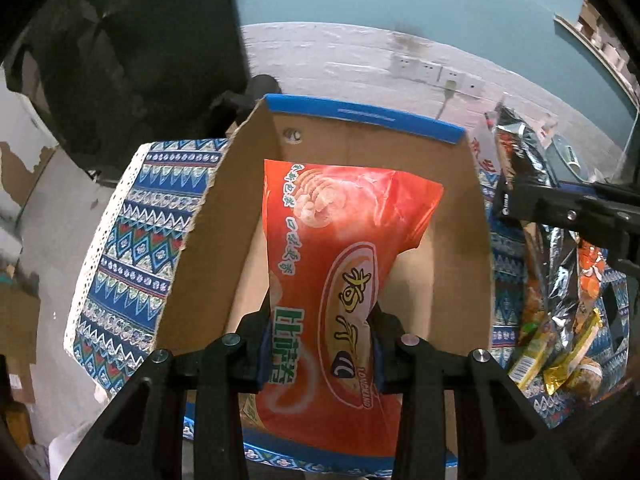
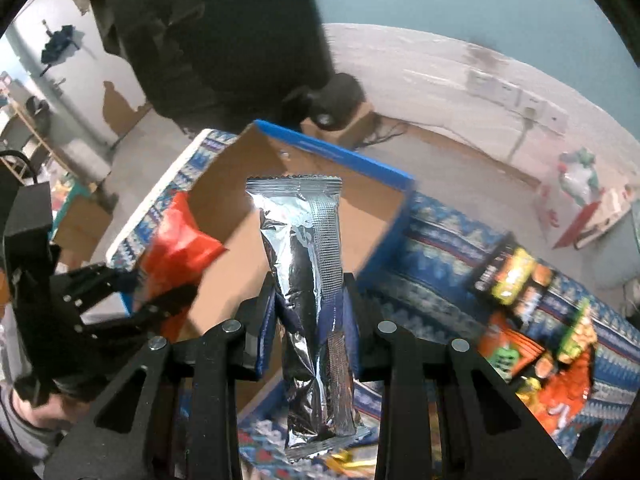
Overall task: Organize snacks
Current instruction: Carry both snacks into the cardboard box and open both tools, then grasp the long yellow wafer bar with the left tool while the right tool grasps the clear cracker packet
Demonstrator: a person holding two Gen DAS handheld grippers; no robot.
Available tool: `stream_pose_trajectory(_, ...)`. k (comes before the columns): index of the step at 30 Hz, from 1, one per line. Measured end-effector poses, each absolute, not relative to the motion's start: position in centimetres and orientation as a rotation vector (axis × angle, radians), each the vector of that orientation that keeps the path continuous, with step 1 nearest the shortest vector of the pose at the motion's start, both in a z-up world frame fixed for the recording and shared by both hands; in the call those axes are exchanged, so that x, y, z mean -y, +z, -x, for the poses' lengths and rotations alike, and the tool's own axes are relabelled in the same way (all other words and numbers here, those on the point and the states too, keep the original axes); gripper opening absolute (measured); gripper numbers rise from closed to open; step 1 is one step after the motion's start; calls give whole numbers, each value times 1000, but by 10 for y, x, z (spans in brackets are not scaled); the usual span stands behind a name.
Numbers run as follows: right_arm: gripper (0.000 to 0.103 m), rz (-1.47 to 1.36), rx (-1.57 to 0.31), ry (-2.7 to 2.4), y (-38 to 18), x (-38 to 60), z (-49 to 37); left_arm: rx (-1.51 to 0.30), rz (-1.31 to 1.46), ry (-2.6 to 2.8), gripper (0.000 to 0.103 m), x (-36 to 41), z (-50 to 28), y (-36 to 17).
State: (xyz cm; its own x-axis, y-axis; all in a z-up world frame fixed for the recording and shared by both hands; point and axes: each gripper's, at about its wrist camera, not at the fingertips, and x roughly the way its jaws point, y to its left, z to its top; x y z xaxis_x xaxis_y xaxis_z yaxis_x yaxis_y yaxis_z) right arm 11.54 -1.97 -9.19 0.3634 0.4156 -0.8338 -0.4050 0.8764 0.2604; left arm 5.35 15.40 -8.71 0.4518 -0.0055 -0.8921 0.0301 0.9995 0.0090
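Observation:
My left gripper [image 1: 320, 344] is shut on a red-orange snack bag [image 1: 340, 272], held upright over the open cardboard box [image 1: 360, 114] with a blue rim. My right gripper [image 2: 308, 304] is shut on a long silver foil snack pack [image 2: 308, 280], held upright in front of the same box [image 2: 340, 152]. In the right wrist view the left gripper [image 2: 132, 300] and its red bag [image 2: 180, 240] show at the box's left side. In the left wrist view the right gripper's body [image 1: 568, 212] shows at right.
The box stands on a table with a blue patterned cloth [image 1: 136, 232]. A heap of loose snack packs [image 2: 532, 320] lies on the cloth right of the box, also in the left wrist view [image 1: 560, 320]. A wall with sockets [image 1: 432, 70] is behind.

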Motion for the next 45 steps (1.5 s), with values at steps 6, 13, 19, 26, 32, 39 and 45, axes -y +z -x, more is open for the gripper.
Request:
stream_pose_trajectory(6, 27, -12, -1107, 559, -103, -12, -121, -1152, -15, 11, 44, -167, -56, -100)
stream_pose_trajectory(13, 27, -40, -1152, 586, -118, -35, -129, -1165, -6, 52, 68, -176, -55, -97)
stream_pose_trajectory(19, 28, -28, -1185, 599, -129, -46, -133, -1140, -8, 57, 69, -178, -54, -88)
stream_pose_trajectory(26, 47, -24, -1185, 572, -132, -38, -131, -1132, -17, 37, 69, -171, -54, -84)
stream_pose_trajectory(32, 61, -24, -1160, 522, -120, -14, -126, -1126, -30, -4, 69, -157, -52, -81)
stream_pose_trajectory(39, 70, 25, -1133, 453, -108, 20, -110, -1104, -68, -59, 76, -128, -44, -73)
stream_pose_trajectory(45, 75, 66, -1121, 397, -103, 55, -90, -1086, -108, -127, 79, -98, -37, -65)
